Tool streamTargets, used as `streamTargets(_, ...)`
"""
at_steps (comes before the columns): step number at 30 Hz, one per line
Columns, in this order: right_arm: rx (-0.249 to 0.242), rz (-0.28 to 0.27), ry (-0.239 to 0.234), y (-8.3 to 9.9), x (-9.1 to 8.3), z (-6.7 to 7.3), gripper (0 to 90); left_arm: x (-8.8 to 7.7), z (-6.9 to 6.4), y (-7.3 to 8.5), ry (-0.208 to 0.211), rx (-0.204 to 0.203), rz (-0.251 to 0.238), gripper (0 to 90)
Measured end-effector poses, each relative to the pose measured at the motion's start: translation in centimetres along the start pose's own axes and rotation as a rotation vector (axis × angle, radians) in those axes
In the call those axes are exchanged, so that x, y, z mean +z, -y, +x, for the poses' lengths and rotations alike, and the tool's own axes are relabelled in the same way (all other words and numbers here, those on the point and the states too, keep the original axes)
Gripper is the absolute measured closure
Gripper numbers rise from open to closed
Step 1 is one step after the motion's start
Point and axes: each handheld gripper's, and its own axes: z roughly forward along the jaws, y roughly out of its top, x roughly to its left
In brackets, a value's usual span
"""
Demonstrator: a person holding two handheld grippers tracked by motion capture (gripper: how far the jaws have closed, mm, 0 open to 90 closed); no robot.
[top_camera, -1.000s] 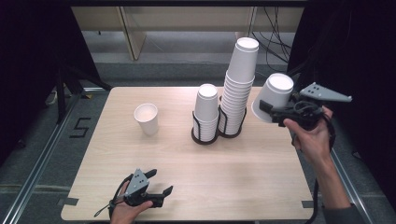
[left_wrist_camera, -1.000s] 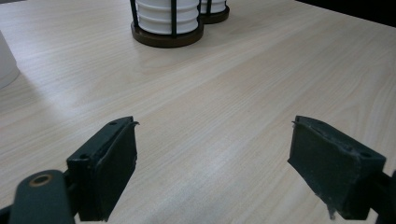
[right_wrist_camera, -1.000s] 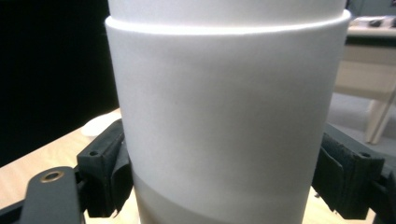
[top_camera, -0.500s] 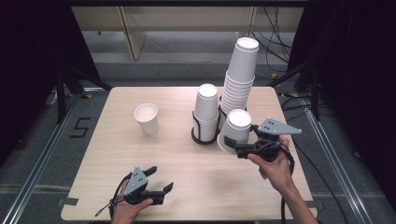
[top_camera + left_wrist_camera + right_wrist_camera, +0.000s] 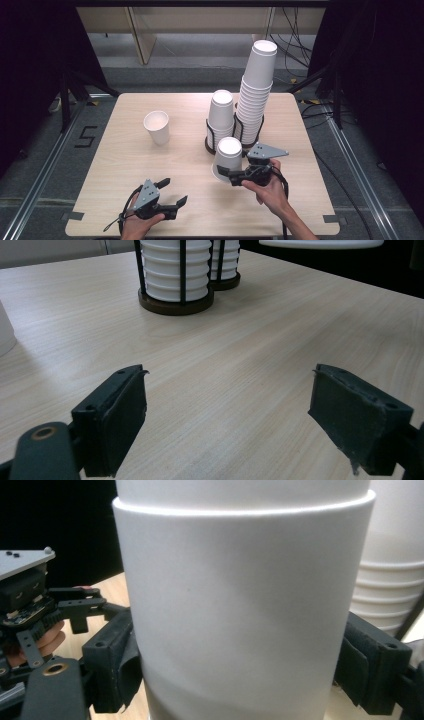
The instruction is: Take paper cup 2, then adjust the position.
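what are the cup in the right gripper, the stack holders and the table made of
Cup in the right gripper: likely paper, matte white, with a rolled rim and soft shading. Stack holders: thin black rods, probably metal wire, on a dark brown round base, perhaps wood. Table: pale wood-grain top, smooth with a low sheen, possibly laminate.

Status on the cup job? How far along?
Done: one paper cup stands upright, apart on the left of the table. In hand: the right tongs grip a second, upside-down cup low in front of the two cup racks; whether it touches the table is unclear. Left tongs sit open and empty near the front edge. Left: probably setting this cup down, and both stacks remain.
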Motion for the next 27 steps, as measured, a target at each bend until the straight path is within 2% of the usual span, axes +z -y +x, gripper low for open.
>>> streamTargets(5,0.009,0.018,-0.042,0.6,0.9,0.8,18.0,-0.1,0.0,-0.1,-0.002,-0.002,-0.007,14.7)
streamTargets(10,0.008,0.035,-0.065,0.9,1.3,1.3,17.9,-0.2,0.0,-0.1,0.002,0.001,-0.009,14.7)
streamTargets(11,0.013,0.036,-0.054,1.0,1.4,1.5,18.0,-0.2,0.0,-0.1,0.001,0.003,-0.009,14.7)
streamTargets(12,-0.018,0.035,-0.069,1.0,1.6,1.5,17.9,-0.2,0.0,-0.1,0.002,0.002,-0.01,14.7)
streamTargets(14,0.02,0.06,-0.057,1.2,1.6,1.9,18.0,-0.1,0.0,-0.1,0.001,0.002,-0.013,14.7)
streamTargets(15,-0.004,0.047,-0.067,1.3,1.9,1.9,18.0,-0.1,0.0,-0.1,0.004,0.001,-0.015,14.7)
streamTargets(16,-0.005,0.046,-0.087,1.3,2.1,1.9,17.9,-0.2,-0.1,-0.1,0.005,0.002,-0.015,14.7)
streamTargets(19,-0.015,0.05,-0.081,1.4,2.5,2.5,18.0,-0.1,-0.1,-0.2,0.009,0.0,-0.034,14.7)
streamTargets(20,-0.015,0.05,-0.081,1.4,2.5,2.5,18.0,-0.2,-0.1,-0.2,0.005,0.003,-0.026,14.7)
streamTargets(21,-0.002,0.048,-0.1,1.4,2.7,2.6,18.0,-0.2,-0.1,-0.2,0.007,0.004,-0.028,14.7)
streamTargets(22,-0.007,0.061,-0.095,1.4,2.7,2.8,18.0,-0.1,-0.2,-0.2,0.012,0.002,-0.041,14.7)
streamTargets(23,0.011,0.071,-0.101,1.4,2.9,3.2,18.0,-0.2,-0.3,-0.3,0.017,-0.003,-0.042,14.7)
streamTargets(24,0.011,0.071,-0.101,1.4,2.9,3.2,18.0,-0.2,-0.3,-0.3,0.017,-0.003,-0.042,14.7)
streamTargets(25,-0.013,0.055,-0.118,1.4,3.3,3.1,18.0,-0.1,-0.3,-0.3,0.025,0.001,-0.044,14.7)
streamTargets(27,-0.011,0.063,-0.106,1.4,3.5,3.4,18.0,0.1,-0.5,-0.3,0.044,-0.005,-0.067,14.7)
